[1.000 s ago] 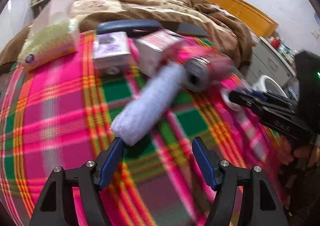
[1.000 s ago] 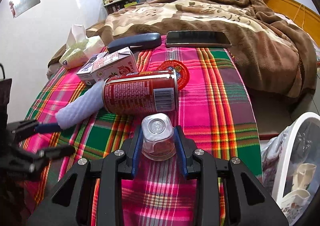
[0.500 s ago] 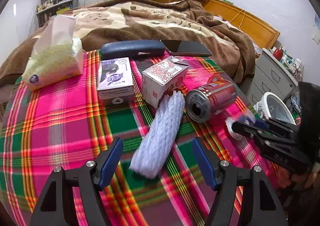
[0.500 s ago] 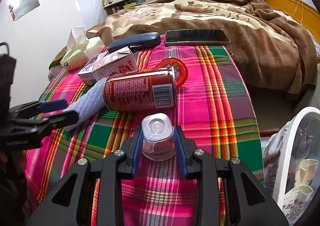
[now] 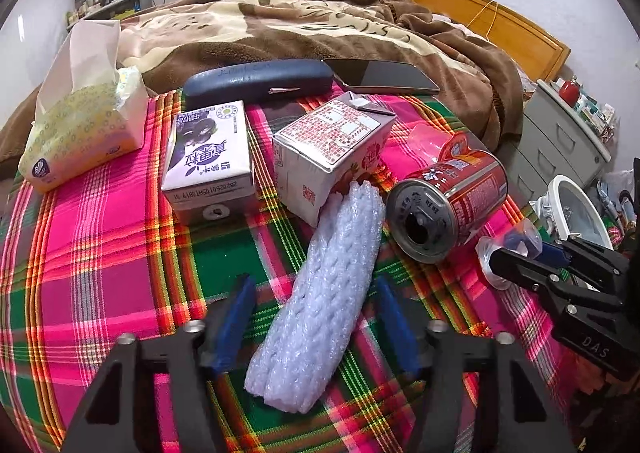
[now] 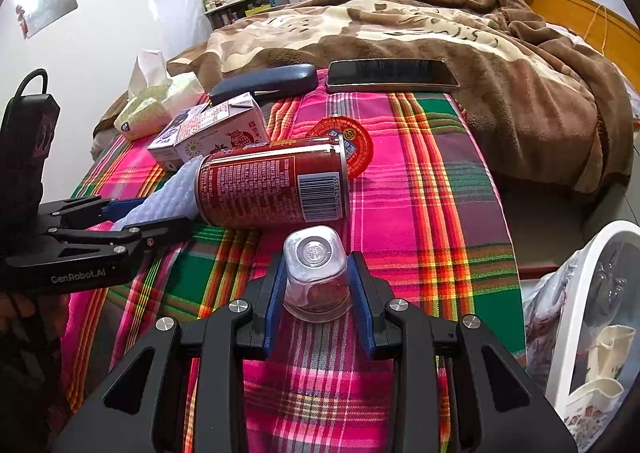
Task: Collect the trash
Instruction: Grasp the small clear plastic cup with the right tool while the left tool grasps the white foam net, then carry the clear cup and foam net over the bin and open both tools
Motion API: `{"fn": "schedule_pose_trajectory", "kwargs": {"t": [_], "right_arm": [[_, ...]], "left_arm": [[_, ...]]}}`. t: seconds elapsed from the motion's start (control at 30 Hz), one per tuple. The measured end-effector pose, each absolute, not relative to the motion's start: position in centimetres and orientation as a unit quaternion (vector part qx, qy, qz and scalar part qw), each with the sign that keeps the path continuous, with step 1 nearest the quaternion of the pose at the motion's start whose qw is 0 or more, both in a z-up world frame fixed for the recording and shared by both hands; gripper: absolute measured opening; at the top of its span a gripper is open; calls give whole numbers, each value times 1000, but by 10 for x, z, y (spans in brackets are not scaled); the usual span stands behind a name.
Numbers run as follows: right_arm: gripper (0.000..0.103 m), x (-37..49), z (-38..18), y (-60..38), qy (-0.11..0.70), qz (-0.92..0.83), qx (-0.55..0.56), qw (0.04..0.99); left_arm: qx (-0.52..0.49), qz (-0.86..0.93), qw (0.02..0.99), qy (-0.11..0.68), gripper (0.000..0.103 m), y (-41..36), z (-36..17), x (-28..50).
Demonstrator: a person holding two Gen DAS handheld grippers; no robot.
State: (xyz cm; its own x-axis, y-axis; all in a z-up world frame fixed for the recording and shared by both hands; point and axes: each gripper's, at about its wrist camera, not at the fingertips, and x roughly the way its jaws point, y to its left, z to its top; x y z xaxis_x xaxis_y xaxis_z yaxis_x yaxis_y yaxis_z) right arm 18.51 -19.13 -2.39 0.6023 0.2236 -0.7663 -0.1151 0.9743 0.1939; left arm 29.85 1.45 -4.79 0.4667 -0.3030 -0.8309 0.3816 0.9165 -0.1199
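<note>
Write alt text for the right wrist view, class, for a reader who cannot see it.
The right gripper holds a small clear plastic cup between its blue fingers above a plaid blanket. Ahead lie a red can on its side, a carton and a phone; a white bin stands at right.

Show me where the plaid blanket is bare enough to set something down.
Bare: the plaid blanket right of the red can, below the phone; also under the tissue pack. Crowded: cartons, foam sleeve and can mid-blanket.

On the plaid cloth — 2 cartons [image 5: 208,151] [image 5: 332,151], 1 can [image 5: 448,205], 1 foam sleeve [image 5: 324,293], 1 clear cup [image 6: 315,273].
</note>
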Motion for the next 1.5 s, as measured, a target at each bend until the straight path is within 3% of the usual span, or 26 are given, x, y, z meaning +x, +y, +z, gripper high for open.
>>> {"fn": "schedule_pose_trajectory", "kwargs": {"t": [0.37, 0.93, 1.5], "right_arm": [[32, 184, -23, -195, 434, 94, 70, 893], [32, 158, 1, -196, 403, 96, 74, 907], [32, 120, 23, -236, 369, 65, 93, 922]], "left_arm": [[41, -189, 860, 473, 35, 14, -45, 290], [22, -191, 876, 443, 33, 14, -14, 239], [33, -229, 884, 407, 33, -34, 24, 183]]}}
